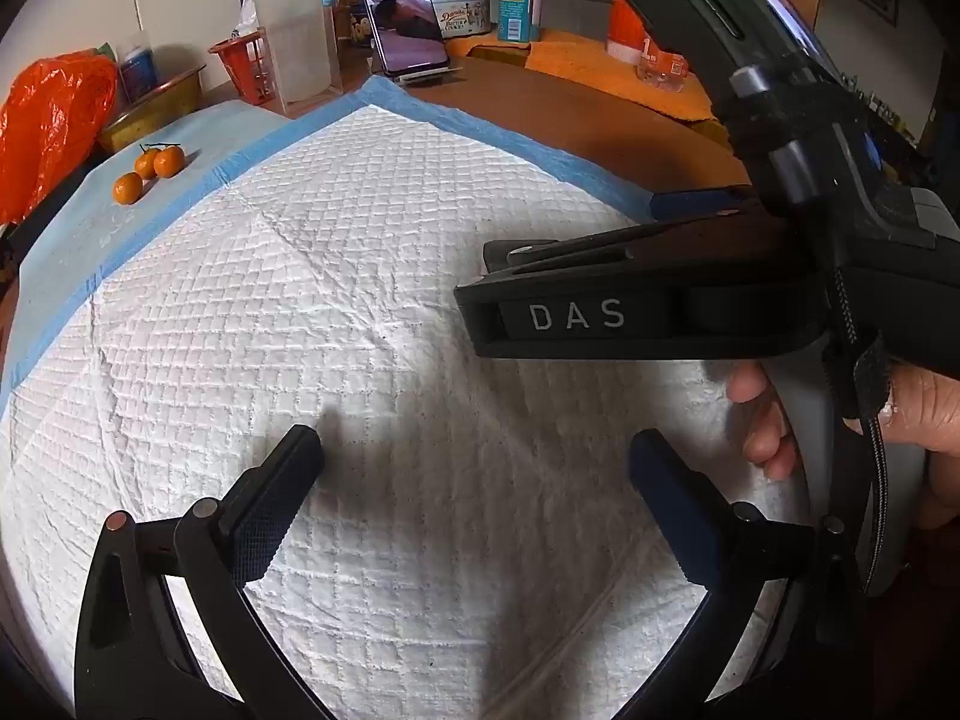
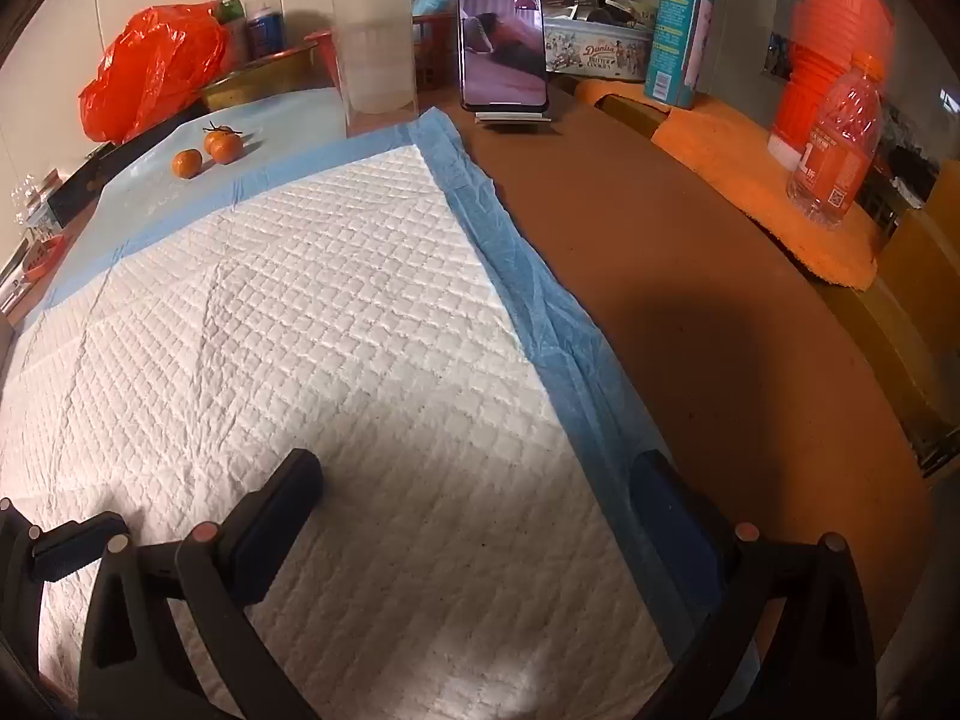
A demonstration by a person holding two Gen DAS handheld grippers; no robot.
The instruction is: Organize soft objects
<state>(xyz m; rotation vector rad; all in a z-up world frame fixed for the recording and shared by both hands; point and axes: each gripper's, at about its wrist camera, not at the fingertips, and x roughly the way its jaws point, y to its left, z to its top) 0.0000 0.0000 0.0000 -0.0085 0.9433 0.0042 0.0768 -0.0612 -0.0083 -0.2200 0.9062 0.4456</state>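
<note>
Right now, through your left wrist camera, your left gripper (image 1: 477,450) hangs over the middle of the white quilted pad (image 1: 336,276) with its jaws spread wide and nothing between them. The pad, blue along its border, lies flat on the brown table (image 1: 600,120). Your right gripper (image 1: 480,282) reaches in from the right above the pad, and your right hand (image 1: 840,414) wraps its handle. Three small oranges (image 1: 149,171) sit on the pale blue strip at the far left, near an orange plastic bag (image 1: 54,120). Through your right wrist camera, the right gripper (image 2: 480,474) is likewise wide apart and empty, its left finger over the white quilting and its right finger at the blue border. A phone (image 2: 503,36) stands propped beyond the pad's far corner, and an orange drink bottle (image 2: 837,138) rests on an orange cloth (image 2: 750,180) to the right.
</note>
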